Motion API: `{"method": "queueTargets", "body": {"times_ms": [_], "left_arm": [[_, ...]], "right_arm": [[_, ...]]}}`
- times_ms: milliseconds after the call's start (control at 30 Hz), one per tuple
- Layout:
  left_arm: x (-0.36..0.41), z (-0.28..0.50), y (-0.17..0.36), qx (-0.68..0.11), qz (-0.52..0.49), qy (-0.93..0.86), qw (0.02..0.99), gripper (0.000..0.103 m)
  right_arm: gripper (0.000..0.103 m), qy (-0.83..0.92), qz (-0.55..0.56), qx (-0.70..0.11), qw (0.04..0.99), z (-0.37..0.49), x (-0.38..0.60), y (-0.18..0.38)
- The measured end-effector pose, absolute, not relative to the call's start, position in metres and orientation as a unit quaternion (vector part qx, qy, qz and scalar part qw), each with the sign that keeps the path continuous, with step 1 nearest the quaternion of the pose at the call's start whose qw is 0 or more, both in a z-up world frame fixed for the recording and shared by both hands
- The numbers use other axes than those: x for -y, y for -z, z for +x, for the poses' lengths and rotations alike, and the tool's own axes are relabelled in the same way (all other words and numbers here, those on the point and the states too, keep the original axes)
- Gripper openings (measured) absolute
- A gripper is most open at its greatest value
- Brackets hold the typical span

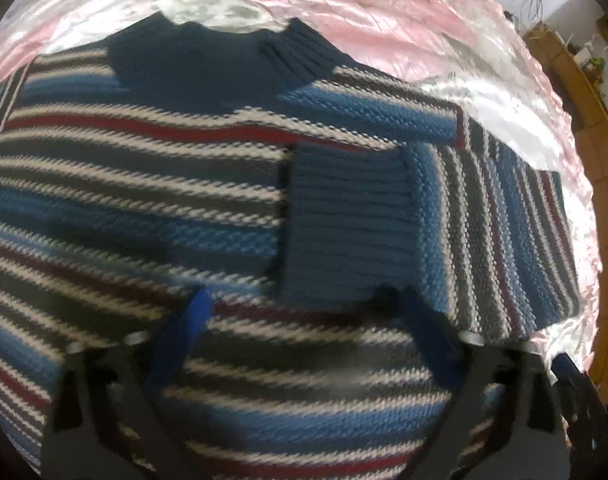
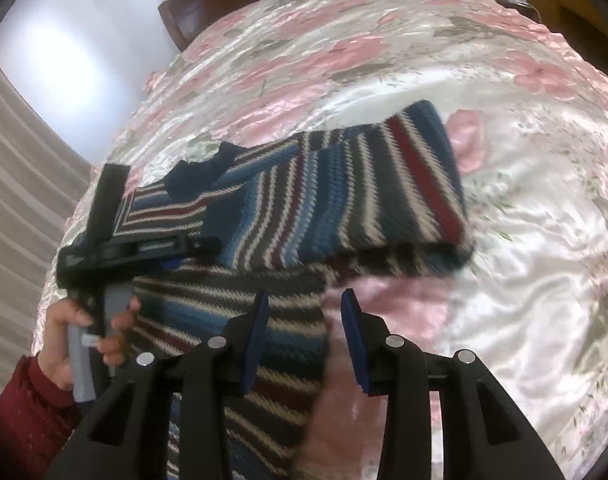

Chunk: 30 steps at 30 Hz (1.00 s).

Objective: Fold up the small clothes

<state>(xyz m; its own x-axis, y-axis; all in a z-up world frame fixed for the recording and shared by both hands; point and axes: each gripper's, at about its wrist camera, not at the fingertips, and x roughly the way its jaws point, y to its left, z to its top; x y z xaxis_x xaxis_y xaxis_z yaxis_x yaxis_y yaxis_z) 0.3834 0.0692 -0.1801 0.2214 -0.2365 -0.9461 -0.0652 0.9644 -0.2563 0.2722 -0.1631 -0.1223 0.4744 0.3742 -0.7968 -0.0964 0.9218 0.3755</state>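
Observation:
A small striped knit sweater point(image 1: 144, 184) in blue, grey, white and red lies flat on the bed, navy collar point(image 1: 208, 64) at the far end. One sleeve is folded across the chest, its blue ribbed cuff point(image 1: 343, 220) in the middle. My left gripper point(image 1: 307, 308) hovers open just over the body, below that cuff, with nothing between its fingers. In the right wrist view the sweater point(image 2: 343, 200) shows the folded sleeve on top. My right gripper point(image 2: 305, 308) is open above the sweater's right edge. A hand point(image 2: 68, 328) holds the left gripper point(image 2: 200, 246) at the left.
The pink floral satin bedspread point(image 2: 503, 160) covers the whole bed. A dark wooden headboard point(image 2: 192, 12) stands at the far end, with a curtain point(image 2: 20, 208) to the left. Wooden floor point(image 1: 607, 240) and boxes point(image 1: 563, 60) lie beyond the bed's right edge.

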Motion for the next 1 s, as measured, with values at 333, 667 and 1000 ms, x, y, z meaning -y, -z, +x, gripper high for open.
{"method": "queueTargets", "body": {"times_ms": [333,667,1000], "left_arm": [[-0.076,0.391,0.151,-0.566,-0.157,0.034,0.809,0.008],[-0.154,0.398,0.108,-0.492,-0.146,-0.020,0.858,0.008],[-0.212,0.395,0.142,-0.521,-0.121,-0.071,0.842,0.008]], "right_arm": [[0.040,-0.130,0.141,-0.488,0.852,0.267,0.170,0.127],[0.044,-0.134,0.156,-0.487,0.849,0.274,0.168,0.125],[0.060,-0.099,0.203,-0.544,0.808,0.329,0.164,0.158]]}}
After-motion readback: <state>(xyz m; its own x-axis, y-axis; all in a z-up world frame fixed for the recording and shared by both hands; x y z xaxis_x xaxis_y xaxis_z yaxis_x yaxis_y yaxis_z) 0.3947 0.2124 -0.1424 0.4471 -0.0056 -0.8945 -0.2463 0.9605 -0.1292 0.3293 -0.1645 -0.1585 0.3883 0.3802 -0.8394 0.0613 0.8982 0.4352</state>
